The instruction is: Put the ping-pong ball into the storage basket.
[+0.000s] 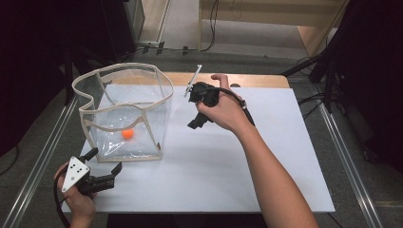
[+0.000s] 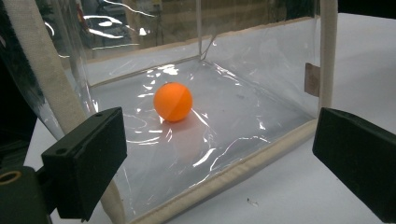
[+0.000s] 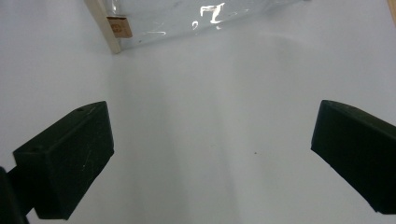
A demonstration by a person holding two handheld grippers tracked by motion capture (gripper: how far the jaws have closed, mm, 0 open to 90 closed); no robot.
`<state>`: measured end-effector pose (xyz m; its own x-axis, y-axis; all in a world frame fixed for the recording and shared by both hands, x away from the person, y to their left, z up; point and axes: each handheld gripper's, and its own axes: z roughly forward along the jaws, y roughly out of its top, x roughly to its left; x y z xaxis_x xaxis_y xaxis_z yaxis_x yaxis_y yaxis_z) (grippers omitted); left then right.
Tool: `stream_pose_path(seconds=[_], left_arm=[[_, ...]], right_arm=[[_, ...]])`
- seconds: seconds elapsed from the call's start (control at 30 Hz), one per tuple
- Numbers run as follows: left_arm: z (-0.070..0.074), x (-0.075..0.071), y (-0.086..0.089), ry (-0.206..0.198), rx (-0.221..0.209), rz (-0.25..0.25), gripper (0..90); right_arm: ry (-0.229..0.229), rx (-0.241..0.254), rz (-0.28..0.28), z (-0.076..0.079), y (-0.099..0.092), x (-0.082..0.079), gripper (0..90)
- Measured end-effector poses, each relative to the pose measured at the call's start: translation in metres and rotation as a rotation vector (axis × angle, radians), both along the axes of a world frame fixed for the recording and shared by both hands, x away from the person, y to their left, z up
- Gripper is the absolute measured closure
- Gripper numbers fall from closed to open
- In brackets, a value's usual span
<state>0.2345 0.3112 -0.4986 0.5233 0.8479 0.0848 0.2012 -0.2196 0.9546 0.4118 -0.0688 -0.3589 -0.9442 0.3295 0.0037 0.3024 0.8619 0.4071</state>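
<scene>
The left gripper, jaws spread and empty, faces a clear bag; ahead inside it sits an orange ball. The right gripper, also spread, hovers over the white surface. The bag's small brown tag is unreadable.

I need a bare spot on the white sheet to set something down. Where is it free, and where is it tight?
Free: the white sheet right of the clear bag, between right gripper and the near edge. Tight: the near left corner, where the open left gripper sits close to the bag holding the orange ball.
</scene>
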Motion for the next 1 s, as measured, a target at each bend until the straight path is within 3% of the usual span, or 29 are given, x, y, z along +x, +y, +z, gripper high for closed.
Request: stream_pose_path(seconds=[0.5,1.0], left_arm=[[0.0,-0.001,0.0,-0.008,0.002,-0.007,3.6],[0.0,-0.001,0.0,-0.009,0.002,-0.007,3.6]], right_arm=[[0.0,0.012,-0.032,-0.015,-0.019,-0.015,0.0],[-0.008,0.059,-0.07,-0.027,-0.046,-0.032,0.0]])
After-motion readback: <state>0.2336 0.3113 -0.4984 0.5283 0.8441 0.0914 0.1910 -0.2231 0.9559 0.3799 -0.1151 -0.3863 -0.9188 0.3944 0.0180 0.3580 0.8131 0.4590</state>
